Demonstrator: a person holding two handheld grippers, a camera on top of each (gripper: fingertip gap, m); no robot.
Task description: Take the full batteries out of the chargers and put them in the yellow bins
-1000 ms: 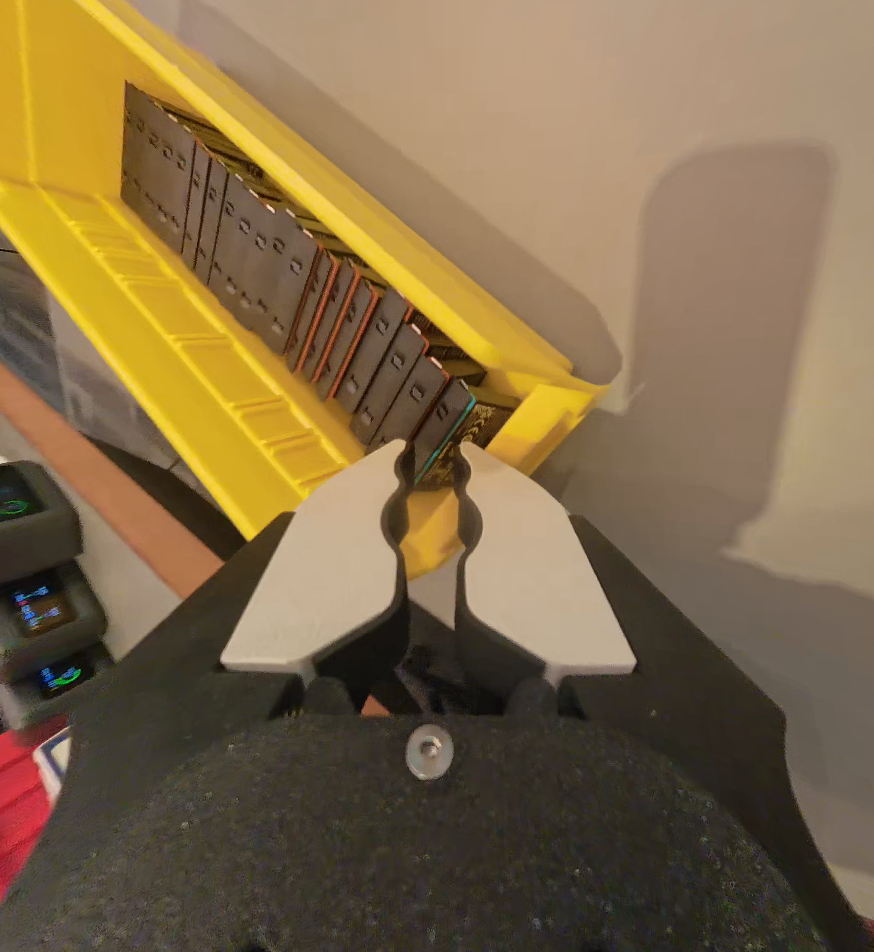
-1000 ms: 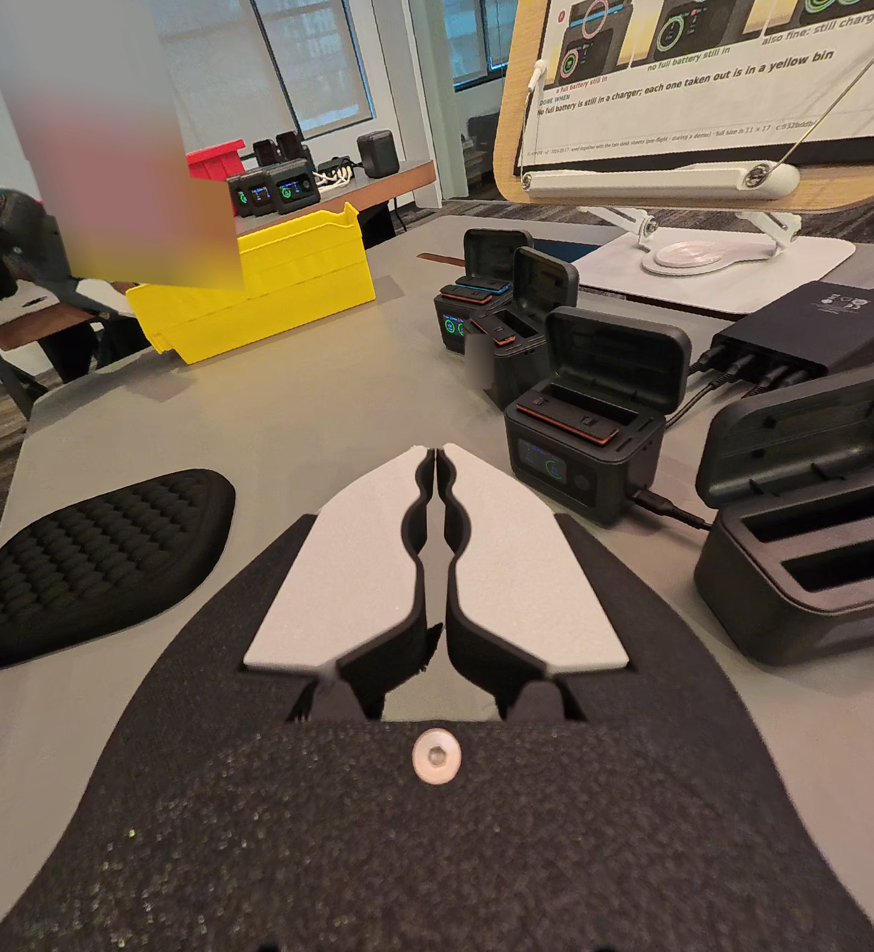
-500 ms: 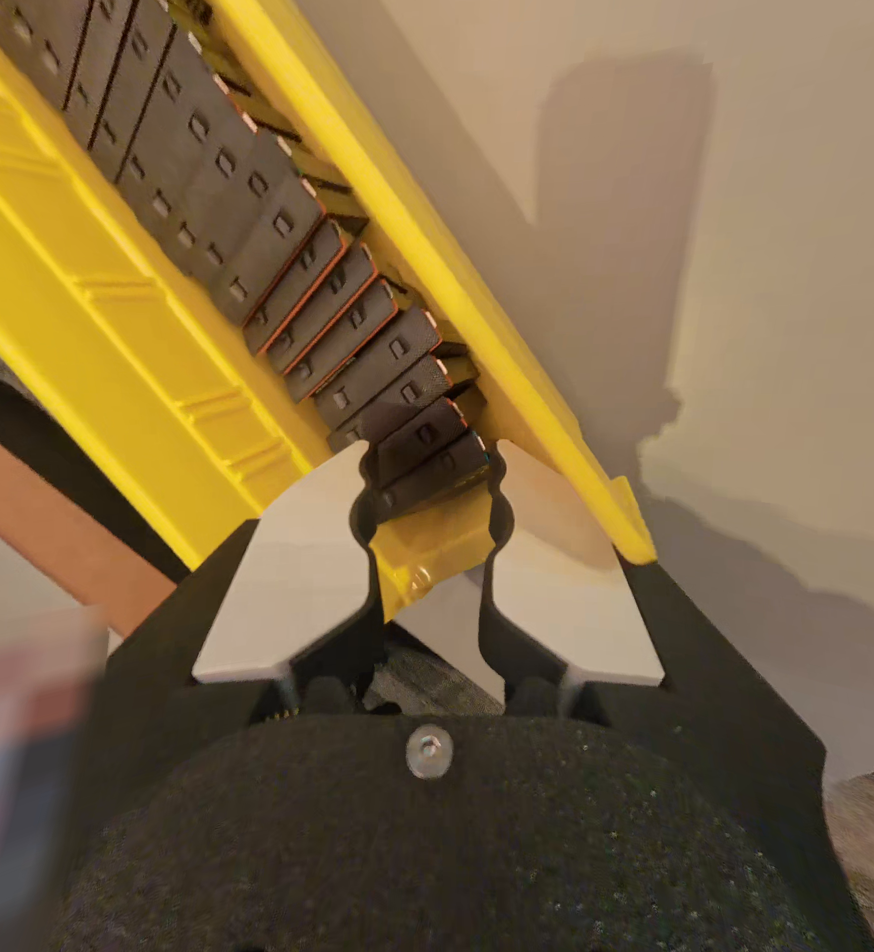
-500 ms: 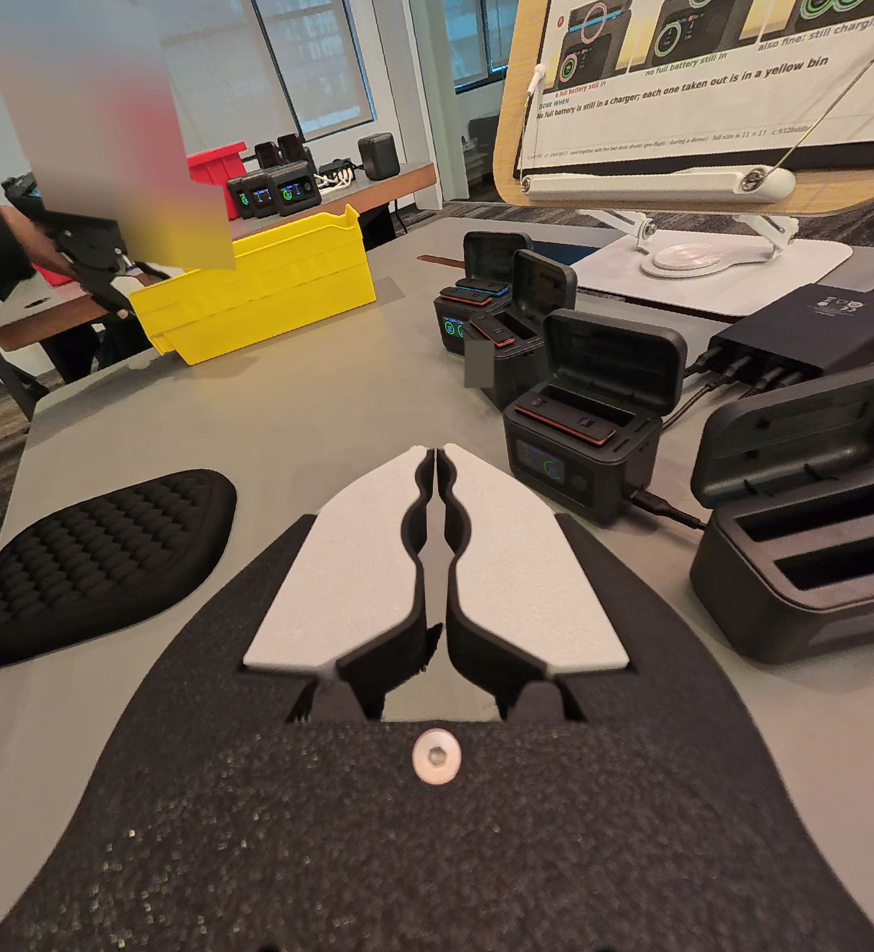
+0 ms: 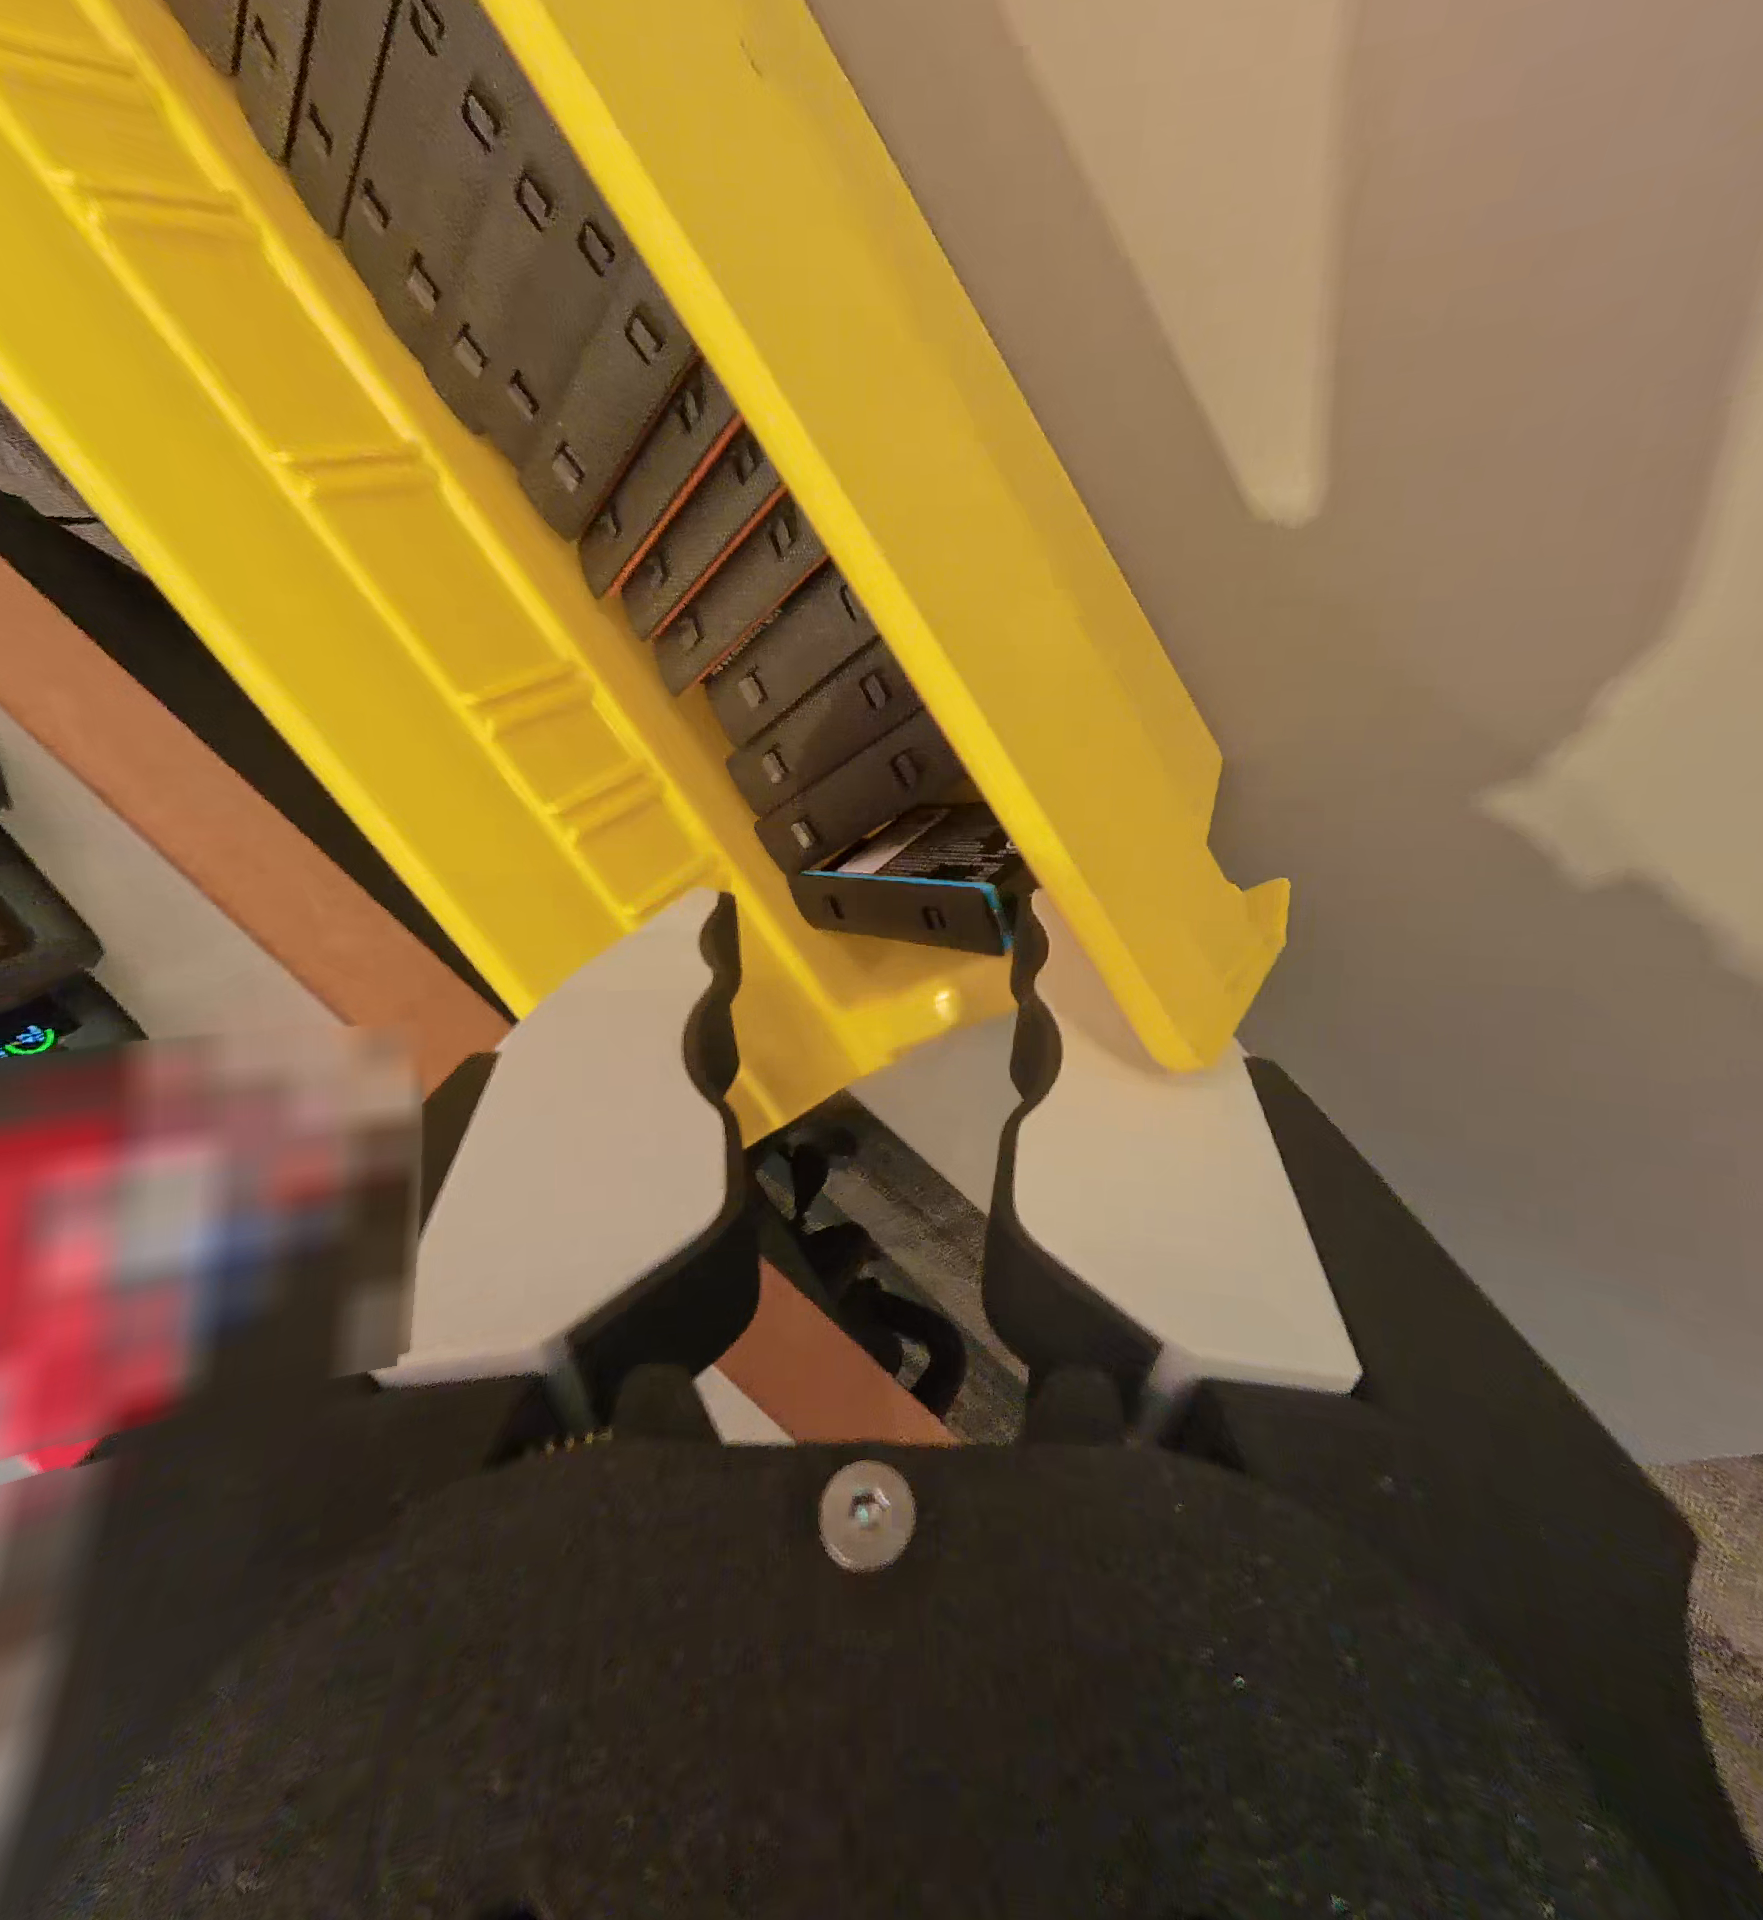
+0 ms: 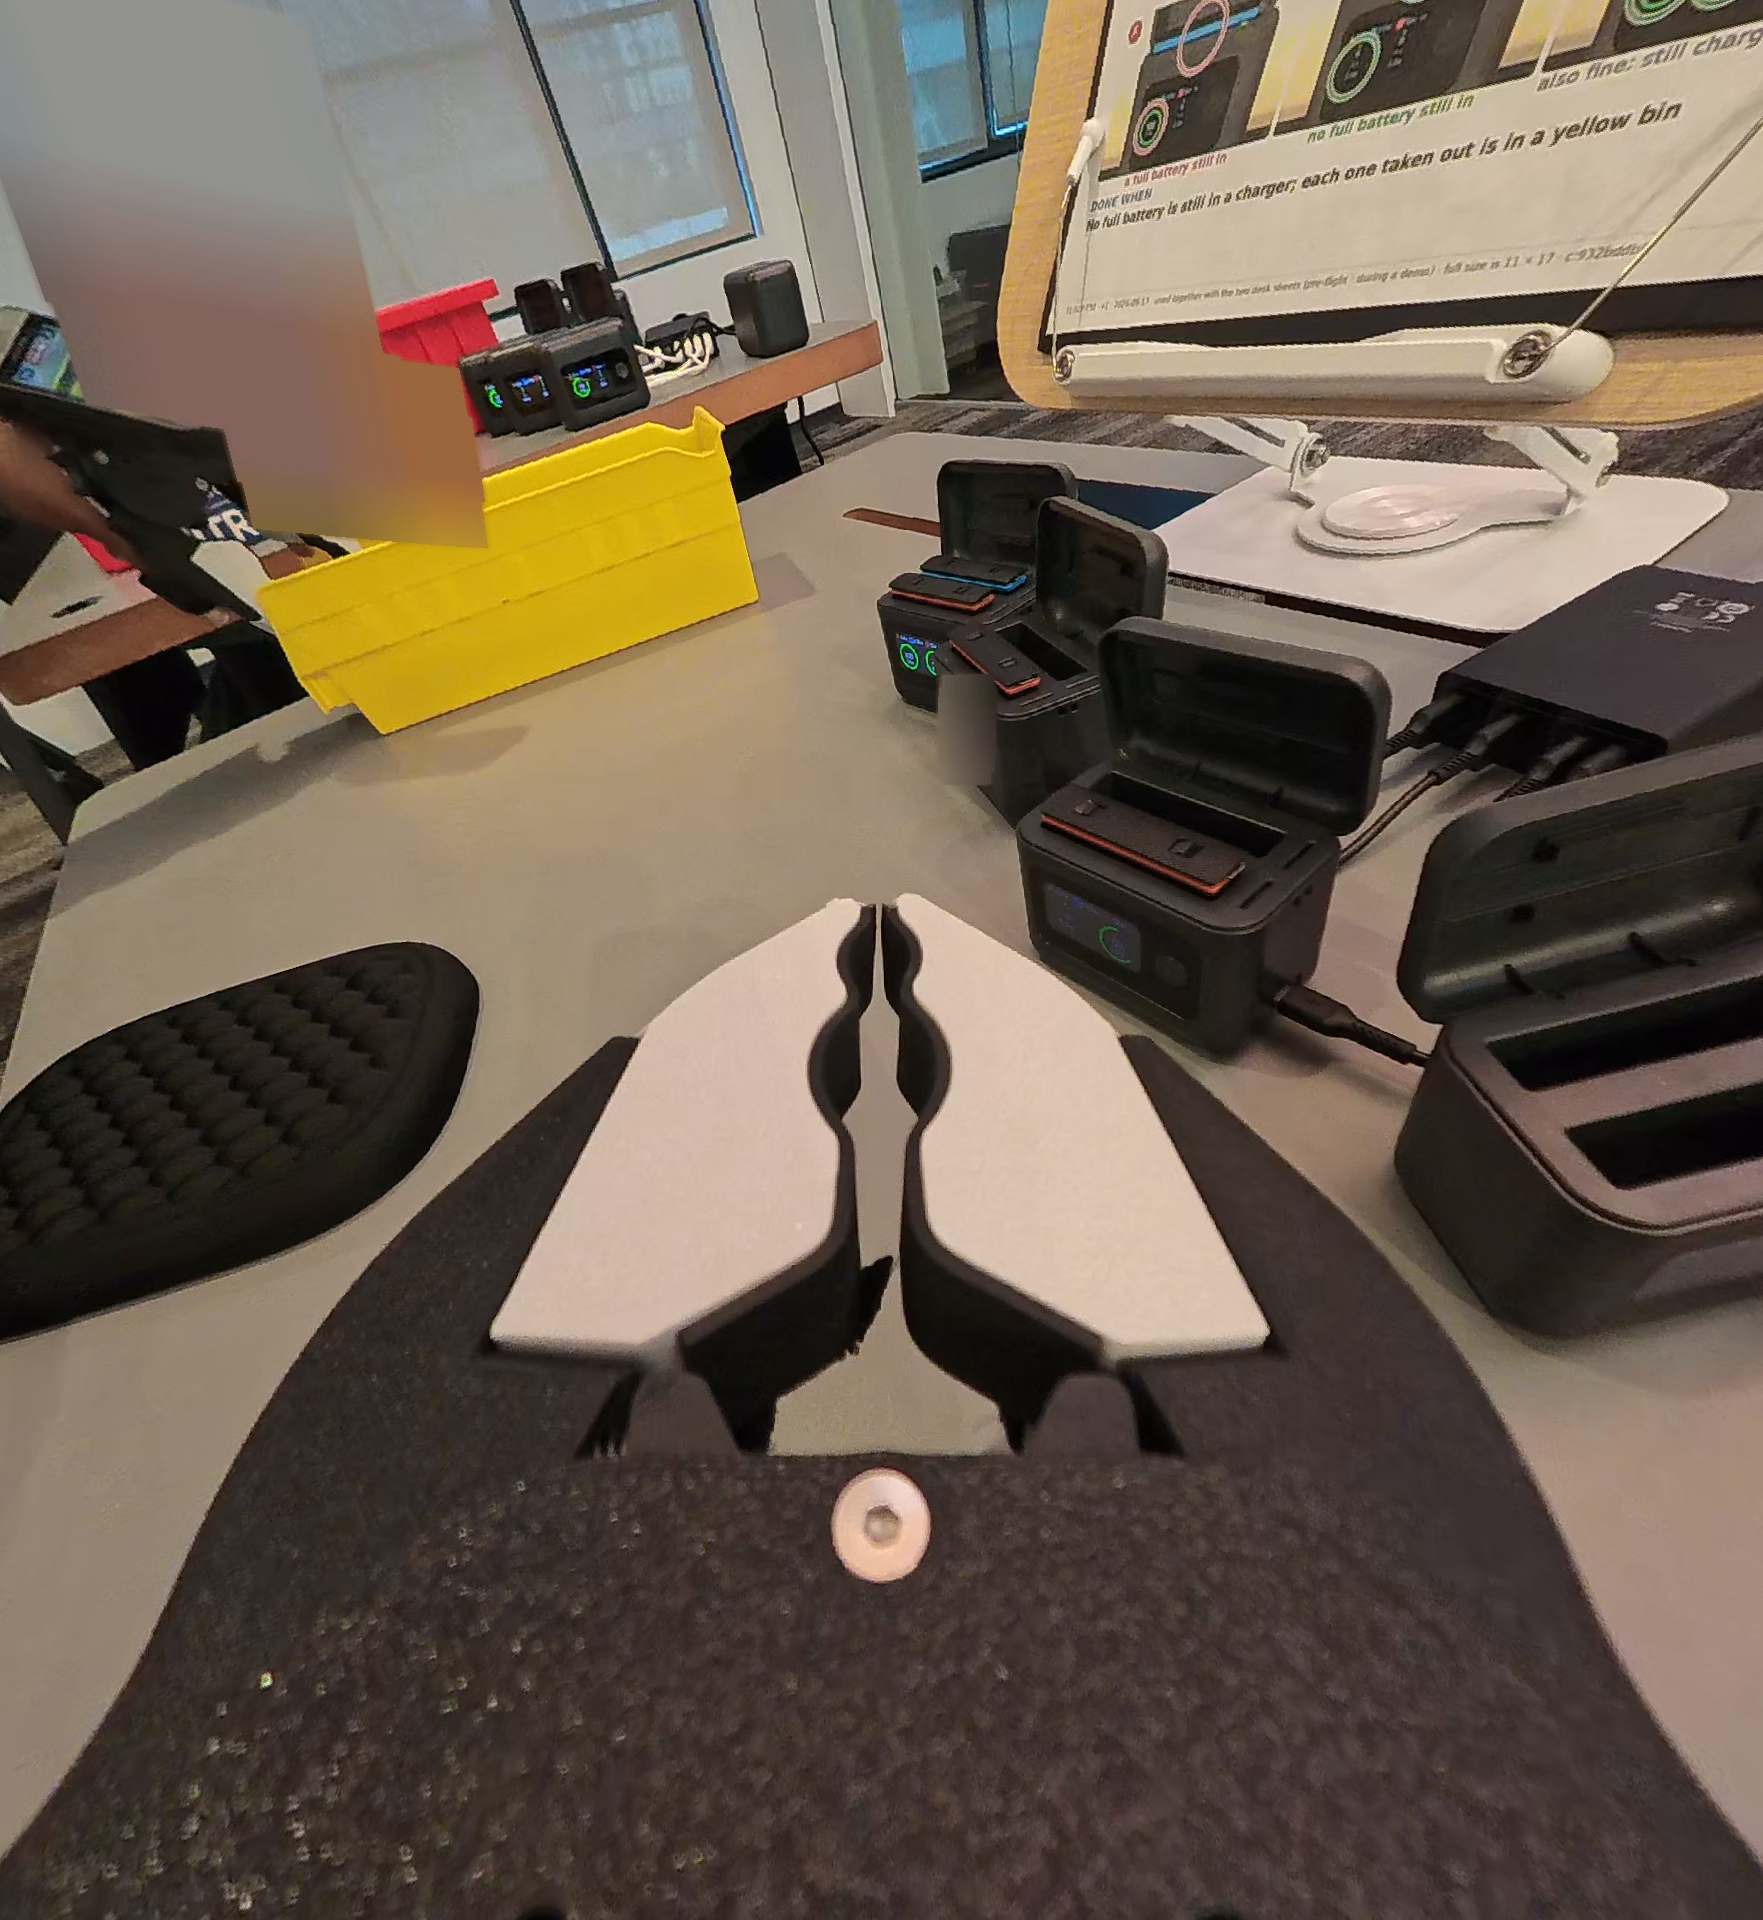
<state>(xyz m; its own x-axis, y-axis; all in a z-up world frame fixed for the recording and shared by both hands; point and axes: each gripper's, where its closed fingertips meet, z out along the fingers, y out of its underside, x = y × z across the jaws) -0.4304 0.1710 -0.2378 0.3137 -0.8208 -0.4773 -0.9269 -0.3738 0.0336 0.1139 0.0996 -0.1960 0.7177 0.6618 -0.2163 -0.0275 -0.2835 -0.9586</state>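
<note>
Battery, blue-edged, is shown released at the near end of the row in the yellow bin, just ahead of the left claw, whose fingers have been spread apart from the grip held 1 second earlier. 1 delivery is judged complete. The right claw remains closed and empty; orange-edged batteries sit in chargers ahead to its right.

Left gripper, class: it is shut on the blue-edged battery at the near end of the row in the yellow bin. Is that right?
Not quite. The left wrist view shows the left gripper open, its jaws spread wide. The blue-edged battery lies released at the near end of the row in the yellow bin.
</note>
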